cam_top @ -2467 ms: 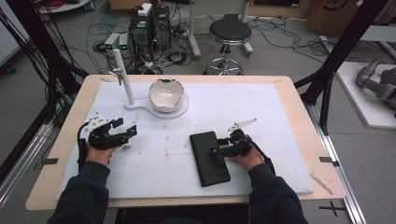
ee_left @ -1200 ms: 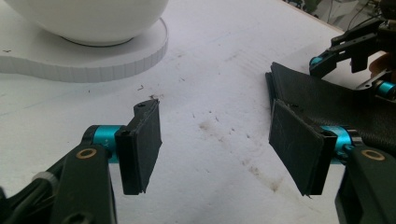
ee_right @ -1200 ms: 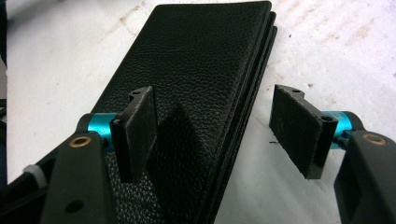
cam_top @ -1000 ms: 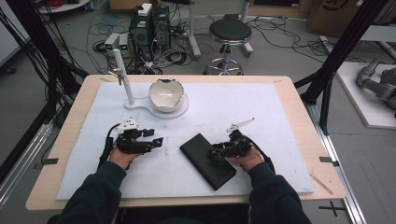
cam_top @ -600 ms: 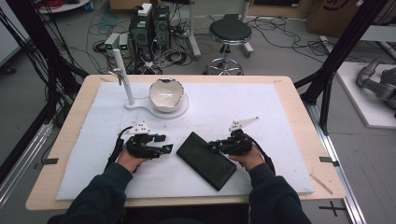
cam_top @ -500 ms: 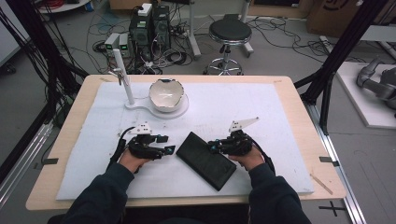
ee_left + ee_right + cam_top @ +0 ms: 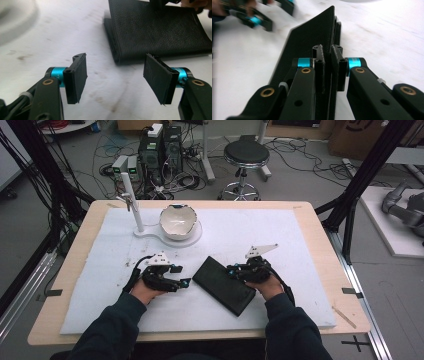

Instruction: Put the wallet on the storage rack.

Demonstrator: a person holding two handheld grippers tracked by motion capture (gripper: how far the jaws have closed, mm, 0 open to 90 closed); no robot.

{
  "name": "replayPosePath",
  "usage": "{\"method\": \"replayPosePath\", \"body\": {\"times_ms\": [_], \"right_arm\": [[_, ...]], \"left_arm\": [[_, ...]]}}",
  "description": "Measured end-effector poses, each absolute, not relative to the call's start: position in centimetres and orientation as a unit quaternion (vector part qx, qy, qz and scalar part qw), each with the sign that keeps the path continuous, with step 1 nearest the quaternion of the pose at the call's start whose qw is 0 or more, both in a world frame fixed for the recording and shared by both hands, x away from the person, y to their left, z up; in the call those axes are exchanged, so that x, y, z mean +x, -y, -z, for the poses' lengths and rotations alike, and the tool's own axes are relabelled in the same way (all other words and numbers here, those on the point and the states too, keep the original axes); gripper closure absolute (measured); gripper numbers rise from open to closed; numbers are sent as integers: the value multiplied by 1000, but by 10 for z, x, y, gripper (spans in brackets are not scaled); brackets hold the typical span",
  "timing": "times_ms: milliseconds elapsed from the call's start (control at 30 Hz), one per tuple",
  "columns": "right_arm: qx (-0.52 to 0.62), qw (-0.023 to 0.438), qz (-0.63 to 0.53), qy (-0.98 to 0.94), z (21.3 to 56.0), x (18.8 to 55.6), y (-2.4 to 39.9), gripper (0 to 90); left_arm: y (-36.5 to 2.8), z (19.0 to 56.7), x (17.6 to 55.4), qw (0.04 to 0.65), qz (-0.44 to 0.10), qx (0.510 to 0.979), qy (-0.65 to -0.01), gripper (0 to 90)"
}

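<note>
while my right gripper (image 7: pixel 327 72) pinches the top flap of the black leather wallet (image 7: pixel 224 285), its jaws stand narrow and pressed against the leather from both sides, having just closed a little further. seen along those jaws in the right gripper view, the flap rises between the pads as a thin upright sheet, and the rest of the wallet (image 7: pixel 299 47) runs away ahead of the tips over the white foam mat (image 7: pixel 387 37).

my left gripper (image 7: pixel 115 77) stands partly wide, its jaws having just been opening, with nothing between the pads. in the left gripper view the wallet (image 7: pixel 160 27) lies ahead of the tips and a little toward the right jaw, near but not touching; one folded corner points back at the gap. bare mat (image 7: pixel 62 32) lies under and between the pads.

in the high view the wallet lies aslant between my two tools, my left gripper (image 7: pixel 181 281) just beside its near-left edge and my right gripper (image 7: pixel 235 270) on its far-right edge. beyond my left gripper, well apart, a white bowl (image 7: pixel 178 221) sits on a white stand (image 7: pixel 136 212).
</note>
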State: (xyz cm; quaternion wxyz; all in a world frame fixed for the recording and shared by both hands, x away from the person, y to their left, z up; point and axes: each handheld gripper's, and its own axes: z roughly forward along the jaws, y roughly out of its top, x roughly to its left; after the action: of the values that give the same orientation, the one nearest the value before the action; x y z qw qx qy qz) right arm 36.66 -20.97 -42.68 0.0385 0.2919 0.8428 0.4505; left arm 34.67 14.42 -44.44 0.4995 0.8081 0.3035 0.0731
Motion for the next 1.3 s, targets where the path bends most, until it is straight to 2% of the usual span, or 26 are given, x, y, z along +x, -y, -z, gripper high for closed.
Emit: {"method": "replayPosePath", "body": {"times_ms": [100,167,200,267,367,467,567,700,800,867,900,967,1067,1167,1300], "right_arm": [[327,50,-443,-834,429,373,218,830],[342,76,-423,-835,432,375,219,807],[347,97,-406,-840,432,375,219,827],[358,124,-394,-838,432,372,218,556],[346,141,-403,-836,426,360,211,369],[305,154,-404,-849,430,344,196,267],[253,164,-376,-876,438,333,180,242],[266,172,-366,-875,443,328,169,199],[234,213,-326,-891,447,322,160,164],[219,221,-316,-896,447,322,158,196],[211,224,-314,-898,446,322,158,273],[188,248,-310,-899,444,316,155,482],[189,259,-309,-895,440,315,155,691],[196,253,-313,-894,437,315,157,775],[213,243,-344,-882,429,319,165,814]], "left_arm": [[-155,438,348,515,-94,791,-317,355],[-160,436,349,520,-103,784,-323,355],[-162,435,349,520,-107,783,-324,355],[-165,434,349,516,-115,785,-323,355],[-173,432,350,519,-122,779,-329,355],[-182,430,352,523,-129,771,-339,356],[-194,427,353,531,-139,760,-349,357],[-208,423,354,538,-151,746,-364,357],[-217,422,355,539,-159,736,-377,358],[-221,422,355,540,-160,734,-380,358],[-222,422,355,540,-161,732,-382,358],[-224,423,355,542,-162,729,-386,358],[-226,424,355,542,-161,728,-388,358],[-225,424,354,541,-160,729,-387,358],[-226,425,355,542,-160,728,-388,359]]}}
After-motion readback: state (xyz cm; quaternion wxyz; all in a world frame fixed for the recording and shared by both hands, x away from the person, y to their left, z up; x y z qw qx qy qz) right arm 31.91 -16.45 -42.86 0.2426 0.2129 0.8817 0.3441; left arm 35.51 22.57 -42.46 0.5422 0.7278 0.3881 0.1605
